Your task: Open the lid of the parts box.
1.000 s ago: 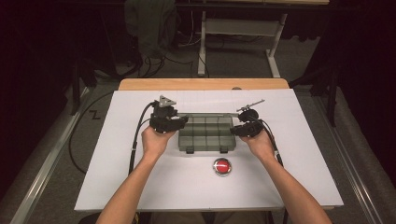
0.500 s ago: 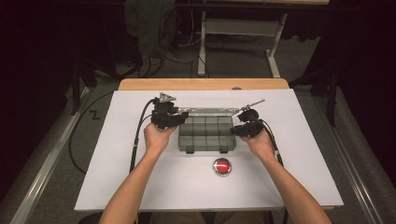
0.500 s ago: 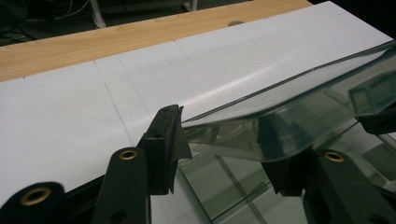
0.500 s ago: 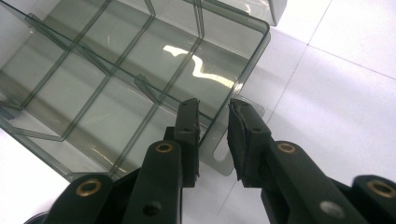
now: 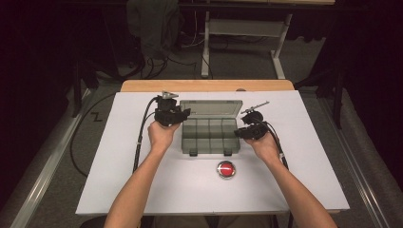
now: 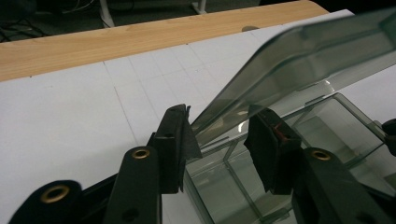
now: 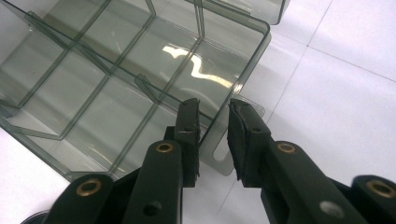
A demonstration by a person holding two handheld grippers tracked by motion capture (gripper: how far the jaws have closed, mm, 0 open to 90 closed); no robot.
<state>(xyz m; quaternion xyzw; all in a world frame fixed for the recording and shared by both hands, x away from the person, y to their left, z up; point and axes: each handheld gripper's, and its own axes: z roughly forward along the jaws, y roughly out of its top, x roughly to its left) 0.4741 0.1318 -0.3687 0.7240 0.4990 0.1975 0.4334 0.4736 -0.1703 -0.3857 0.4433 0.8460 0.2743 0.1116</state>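
Left gripper [image 6: 217, 144] jaws apart around the box's lid [image 6: 299, 70] (raised, tilted). Right gripper [image 7: 214, 122] jaws apart, straddling the box [image 5: 209, 135] wall. No readable labels.

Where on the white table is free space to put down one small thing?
Free patches: left of the left gripper, right of the right gripper, and either side of the red button. The middle is crowded by the open clear box and both hands.

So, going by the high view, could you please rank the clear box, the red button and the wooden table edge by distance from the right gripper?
1. Clear box: beside the right gripper, on its left.
2. Red button: nearer the person.
3. Wooden table edge: along the far side.
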